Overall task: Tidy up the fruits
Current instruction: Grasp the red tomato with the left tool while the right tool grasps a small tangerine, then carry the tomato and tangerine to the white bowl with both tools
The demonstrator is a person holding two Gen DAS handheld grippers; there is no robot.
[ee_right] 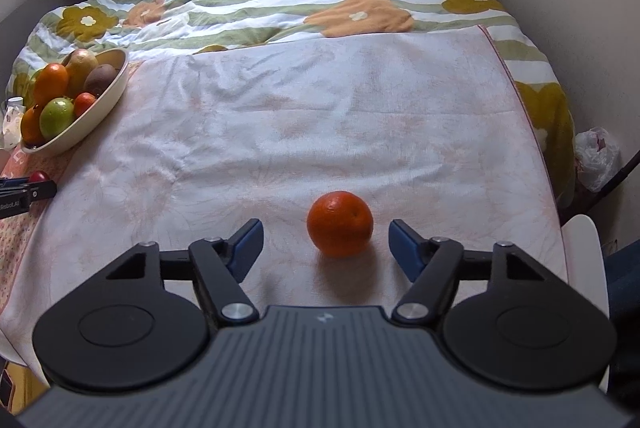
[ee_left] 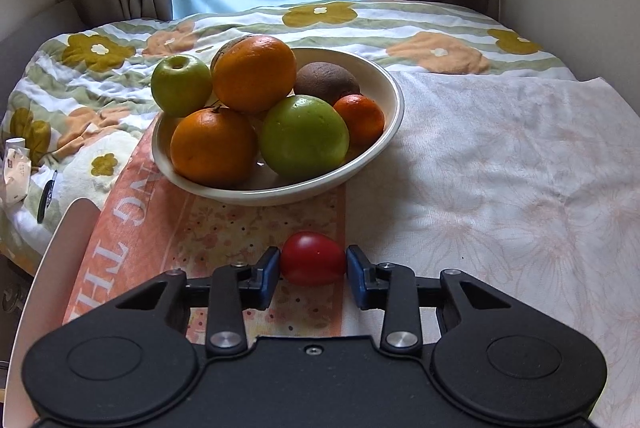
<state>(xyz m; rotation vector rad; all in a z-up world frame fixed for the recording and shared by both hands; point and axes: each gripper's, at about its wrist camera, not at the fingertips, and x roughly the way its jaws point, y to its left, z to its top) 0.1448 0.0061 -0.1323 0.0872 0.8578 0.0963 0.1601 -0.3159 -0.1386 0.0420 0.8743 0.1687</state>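
The left gripper [ee_left: 313, 260] has its jaws closed on a small red tomato [ee_left: 312, 258], low over the pink printed cloth [ee_left: 132, 224] just in front of the cream bowl [ee_left: 384, 144]. The bowl holds two green apples, two oranges, a small mandarin and a brown fruit, piled high. The right gripper [ee_right: 326, 234] has its jaws spread wide on either side of a lone orange [ee_right: 340, 223], which rests on the pale towel [ee_right: 320, 108] covering the bed, touching neither jaw. A flowered quilt [ee_right: 280, 8] lies behind the towel.
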